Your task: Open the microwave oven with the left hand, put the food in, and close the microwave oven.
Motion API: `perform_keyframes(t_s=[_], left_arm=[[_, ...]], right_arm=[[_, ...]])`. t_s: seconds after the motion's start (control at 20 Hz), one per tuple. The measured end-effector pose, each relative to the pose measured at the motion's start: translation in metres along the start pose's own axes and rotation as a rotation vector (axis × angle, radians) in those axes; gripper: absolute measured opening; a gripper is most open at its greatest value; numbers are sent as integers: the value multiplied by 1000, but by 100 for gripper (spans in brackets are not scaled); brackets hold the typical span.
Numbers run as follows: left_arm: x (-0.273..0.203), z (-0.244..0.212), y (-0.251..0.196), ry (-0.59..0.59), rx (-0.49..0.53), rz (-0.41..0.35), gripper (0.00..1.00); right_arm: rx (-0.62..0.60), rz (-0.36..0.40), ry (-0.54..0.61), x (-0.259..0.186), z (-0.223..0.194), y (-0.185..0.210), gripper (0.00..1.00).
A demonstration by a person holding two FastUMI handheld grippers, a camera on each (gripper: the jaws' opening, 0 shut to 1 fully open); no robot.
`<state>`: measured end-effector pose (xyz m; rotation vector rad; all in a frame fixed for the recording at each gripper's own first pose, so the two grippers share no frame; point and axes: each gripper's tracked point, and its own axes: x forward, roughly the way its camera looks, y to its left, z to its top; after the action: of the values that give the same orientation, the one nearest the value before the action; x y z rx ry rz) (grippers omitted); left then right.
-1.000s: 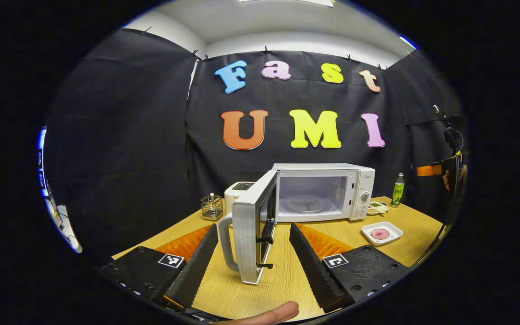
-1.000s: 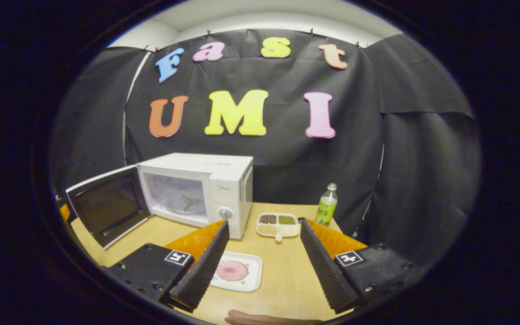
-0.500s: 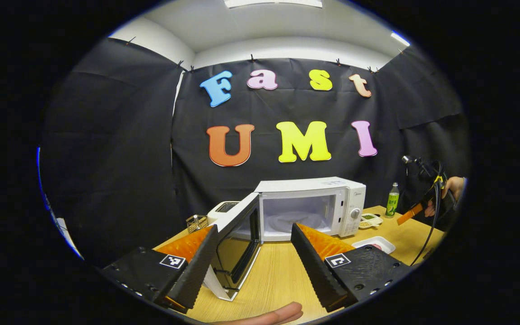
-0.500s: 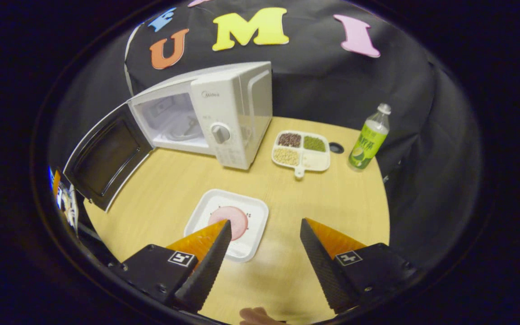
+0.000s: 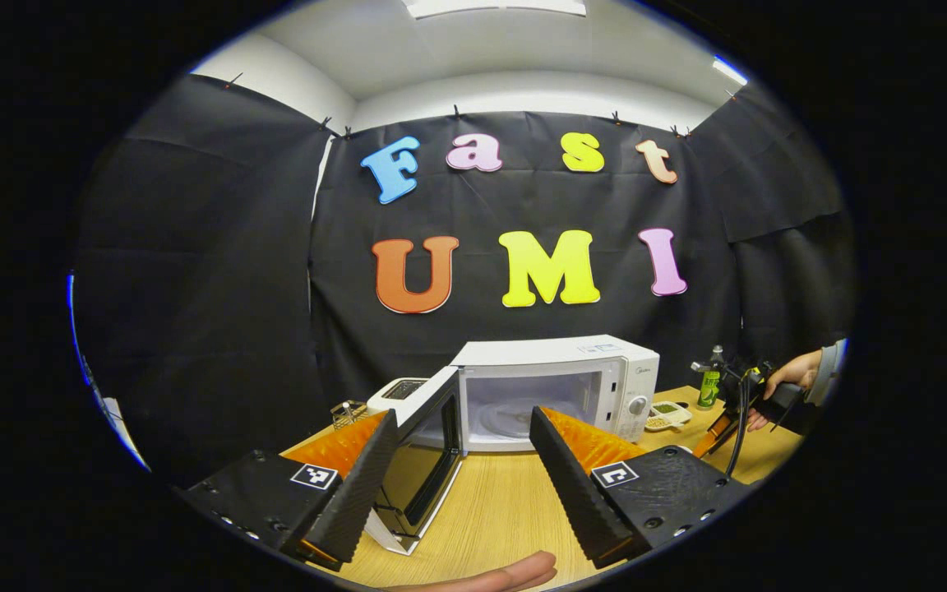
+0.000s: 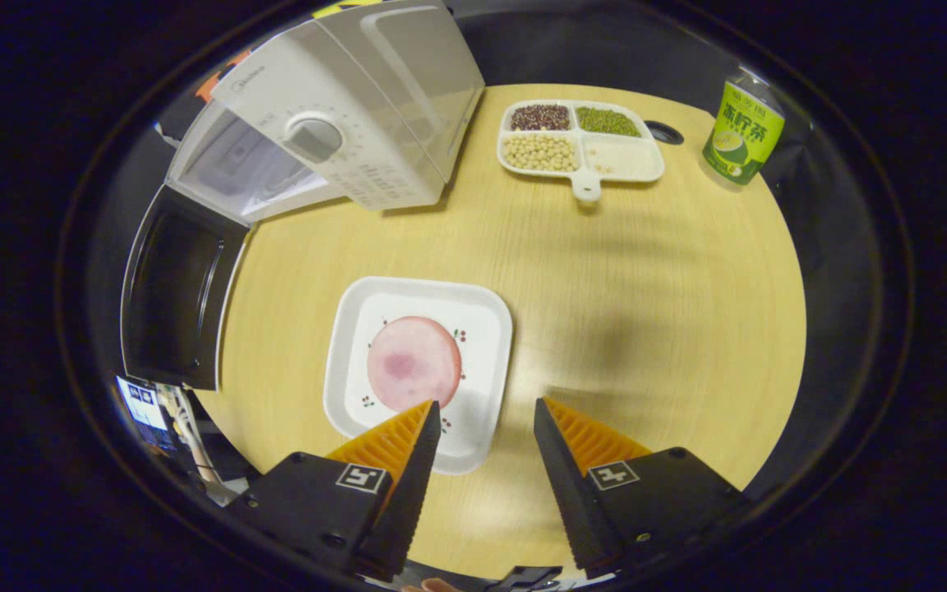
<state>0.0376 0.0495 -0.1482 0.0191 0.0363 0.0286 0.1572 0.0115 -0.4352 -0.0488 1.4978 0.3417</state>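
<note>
Your right claw (image 6: 482,427) has tipped down over the plate (image 6: 490,329) | microwave door (image 5: 420,460) swung wider | left claw (image 5: 457,469) pulled back

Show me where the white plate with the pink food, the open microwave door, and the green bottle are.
white plate (image 6: 486,329): right gripper view, bare right rim.
microwave door (image 6: 173,296): right gripper view, dark inner window.
green bottle (image 6: 741,131): right gripper view, label.

— Left gripper (image 5: 461,448)?
— Held level, facing forward, fingers spread wide with nothing between them. A fingertip (image 5: 515,571) of the holding hand shows at the bottom edge.
— Right gripper (image 6: 482,436)?
— Pitched steeply downward, fingers likewise parted, gripping nothing. In the left gripper view it appears far right, a hand (image 5: 786,382) and sleeve cuff behind it.
</note>
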Motion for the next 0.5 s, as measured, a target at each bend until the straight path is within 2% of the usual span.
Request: perform_keyframes(t_s=[0.05,0.1,0.15,0.2,0.25,0.35,0.4,0.5], left_arm=[[-2,2,1,-4,-14,1,96],[-3,3,5,-6,-27,8,96],[-3,3,8,-5,-39,15,96],[-5,3,9,1,-50,21,96],[-5,2,12,8,-61,29,96],[-7,2,16,11,-69,44,96],[-9,3,16,8,-65,49,96],[-10,4,15,-3,-51,57,95]], right_arm=[[1,25,23,4,-1,3,53],[16,60,54,7,-2,7,46],[51,105,79,10,-2,13,27],[83,146,108,21,-3,15,34],[114,187,137,23,-3,16,10],[130,223,167,24,0,11,3],[131,245,168,24,0,10,6],[139,277,158,23,0,10,4]])
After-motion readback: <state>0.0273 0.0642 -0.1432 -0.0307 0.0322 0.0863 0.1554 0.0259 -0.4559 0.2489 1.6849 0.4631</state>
